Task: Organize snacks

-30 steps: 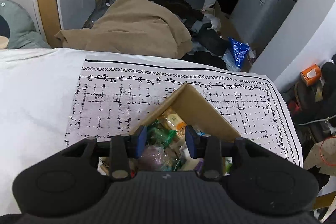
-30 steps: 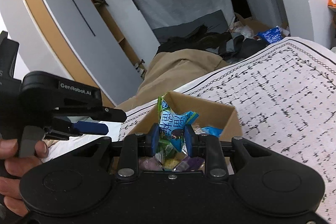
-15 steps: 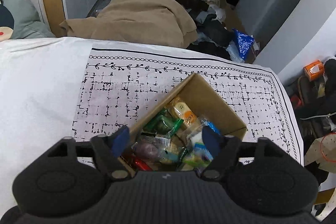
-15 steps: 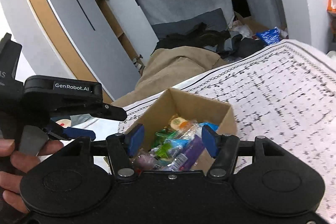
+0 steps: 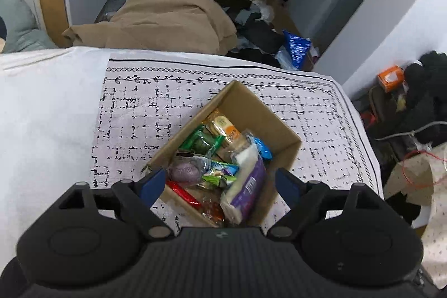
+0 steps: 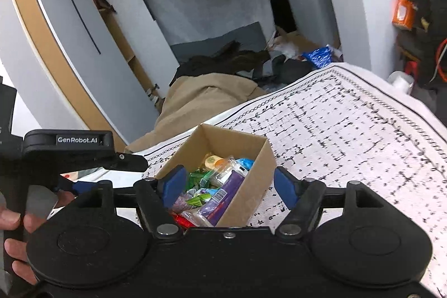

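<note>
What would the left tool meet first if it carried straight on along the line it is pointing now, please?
Most likely the snacks heaped in the cardboard box: the left tool, jaws opening and empty, aims down into it, probably at the purple-and-white packet. Depth is unclear, so the box's near rim might come first.

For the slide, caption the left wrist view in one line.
Left hand-held gripper, jaws opening and empty, above a cardboard box of wrapped snacks on a patterned cloth.

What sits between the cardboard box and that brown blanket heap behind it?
Only bare patterned cloth separates the cardboard box from the brown blanket; the left wrist view shows it.
</note>
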Action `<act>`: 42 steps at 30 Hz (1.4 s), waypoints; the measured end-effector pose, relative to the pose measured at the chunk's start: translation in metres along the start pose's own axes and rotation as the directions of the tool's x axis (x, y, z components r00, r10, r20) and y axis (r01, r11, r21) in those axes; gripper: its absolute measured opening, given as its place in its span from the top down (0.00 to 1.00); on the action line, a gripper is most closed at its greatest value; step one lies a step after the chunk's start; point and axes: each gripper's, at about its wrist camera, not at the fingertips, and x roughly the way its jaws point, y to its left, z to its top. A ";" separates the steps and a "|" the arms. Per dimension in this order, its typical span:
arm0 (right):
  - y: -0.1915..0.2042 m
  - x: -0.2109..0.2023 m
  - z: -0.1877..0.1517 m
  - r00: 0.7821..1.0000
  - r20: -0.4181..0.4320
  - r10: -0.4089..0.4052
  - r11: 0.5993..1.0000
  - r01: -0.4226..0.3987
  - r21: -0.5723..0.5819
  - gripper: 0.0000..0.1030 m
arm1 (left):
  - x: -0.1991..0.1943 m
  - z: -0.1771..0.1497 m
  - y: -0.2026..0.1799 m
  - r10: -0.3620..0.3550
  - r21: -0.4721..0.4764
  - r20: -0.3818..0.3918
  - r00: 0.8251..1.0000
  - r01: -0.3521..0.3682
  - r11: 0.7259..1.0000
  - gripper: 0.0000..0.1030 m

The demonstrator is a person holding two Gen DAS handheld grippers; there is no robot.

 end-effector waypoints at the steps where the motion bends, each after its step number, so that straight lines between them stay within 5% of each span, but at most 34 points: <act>1: 0.001 -0.006 0.000 1.000 0.006 -0.009 1.000 0.009 0.004 0.28 | -0.005 -0.002 0.000 -0.007 0.009 0.004 1.000 0.007 1.000 0.17; 13: 0.010 -0.065 -0.012 0.991 0.063 -0.115 0.992 0.110 0.069 0.12 | -0.051 -0.028 -0.008 -0.088 0.115 0.017 0.996 0.085 0.990 0.02; 23: 0.008 -0.113 -0.029 0.968 0.090 -0.234 0.969 0.225 0.100 0.00 | -0.082 -0.053 -0.014 -0.144 0.220 0.033 0.989 0.134 0.966 0.00; 42: 0.034 -0.171 -0.062 0.961 0.096 -0.261 0.964 0.255 0.075 0.00 | -0.149 -0.094 -0.002 -0.197 0.384 0.107 0.974 0.143 0.912 0.00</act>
